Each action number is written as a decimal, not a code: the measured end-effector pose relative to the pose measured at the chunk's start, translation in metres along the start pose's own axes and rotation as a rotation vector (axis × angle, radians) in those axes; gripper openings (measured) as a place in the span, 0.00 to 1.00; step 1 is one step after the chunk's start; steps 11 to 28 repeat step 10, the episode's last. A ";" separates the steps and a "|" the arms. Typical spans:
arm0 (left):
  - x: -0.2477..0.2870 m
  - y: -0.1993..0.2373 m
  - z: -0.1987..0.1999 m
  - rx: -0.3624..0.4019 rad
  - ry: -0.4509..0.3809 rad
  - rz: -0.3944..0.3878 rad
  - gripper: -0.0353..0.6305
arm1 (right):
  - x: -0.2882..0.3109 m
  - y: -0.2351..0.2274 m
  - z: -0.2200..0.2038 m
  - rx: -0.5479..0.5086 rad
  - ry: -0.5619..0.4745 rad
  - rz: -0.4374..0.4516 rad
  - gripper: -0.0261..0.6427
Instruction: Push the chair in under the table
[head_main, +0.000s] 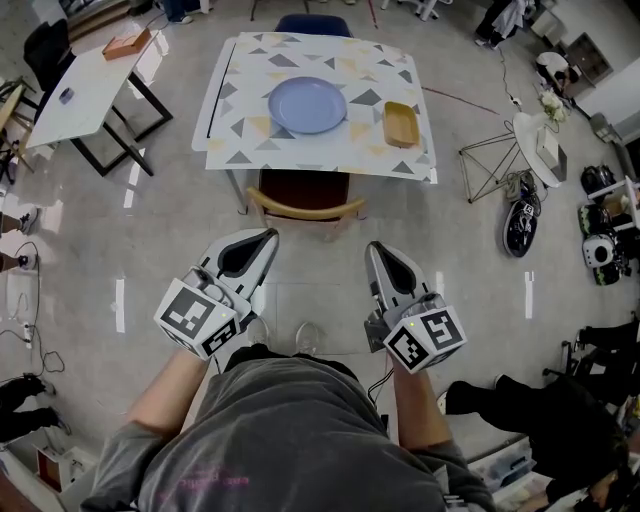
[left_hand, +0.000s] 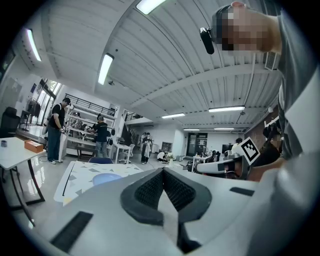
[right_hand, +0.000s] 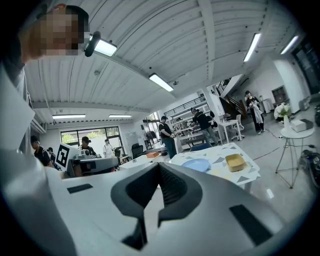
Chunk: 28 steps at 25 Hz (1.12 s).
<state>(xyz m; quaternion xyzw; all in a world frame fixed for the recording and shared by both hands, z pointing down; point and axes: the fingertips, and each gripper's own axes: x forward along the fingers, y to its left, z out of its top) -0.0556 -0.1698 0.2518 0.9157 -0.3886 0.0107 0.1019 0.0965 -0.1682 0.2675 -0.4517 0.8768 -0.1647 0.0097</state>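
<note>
- side table (head_main: 85, 100), far left: white top, black legs. Brown box (head_main: 127, 44) at its far right corner, small dark item (head_main: 66, 95) near its left edge.
- left cube (head_main: 200, 318): black-and-white square code markers on its faces.
- left gripper (head_main: 268, 238): jaws fully together, nothing between them. Tips point at the left end of the chair's backrest and are near it; no contact seen.
- shirt (head_main: 290, 440): grey, with pink print low on the left side, too blurred to read.
- table (head_main: 250, 140): white top patterned with grey and yellow triangles, straight ahead of the person.
- chair (head_main: 305, 207): at the table's near edge, between the two grippers' lines. Dark red seat is partly under the top; curved wooden backrest sticks out toward the person.
- plate (head_main: 307, 104): pale blue, round, at the middle of the table.
- blue chair (head_main: 313, 24): at the table's far edge, only its back showing.
- right gripper (head_main: 374, 250): jaws closed tight, holding nothing. Tips point toward the right end of the backrest, near it but apart.
- tray (head_main: 401, 123): yellow, rectangular, near the table's right edge, right of the plate and not touching it.
- right cube (head_main: 428, 340): same kind of square code markers, one face up.
- wire stand (head_main: 500, 160): on the floor right of the table, well apart from it, white round top.
- dark gear (head_main: 520, 228): on the floor beside the stand; more of it along the right edge of the head view.
</note>
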 end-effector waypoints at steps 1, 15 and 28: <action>0.001 -0.001 0.000 0.000 0.000 0.001 0.06 | -0.001 -0.001 0.000 0.000 0.001 0.001 0.04; 0.008 -0.015 -0.005 -0.002 -0.007 0.008 0.06 | -0.012 -0.011 -0.001 -0.004 0.003 0.012 0.04; 0.008 -0.015 -0.005 -0.002 -0.007 0.008 0.06 | -0.012 -0.011 -0.001 -0.004 0.003 0.012 0.04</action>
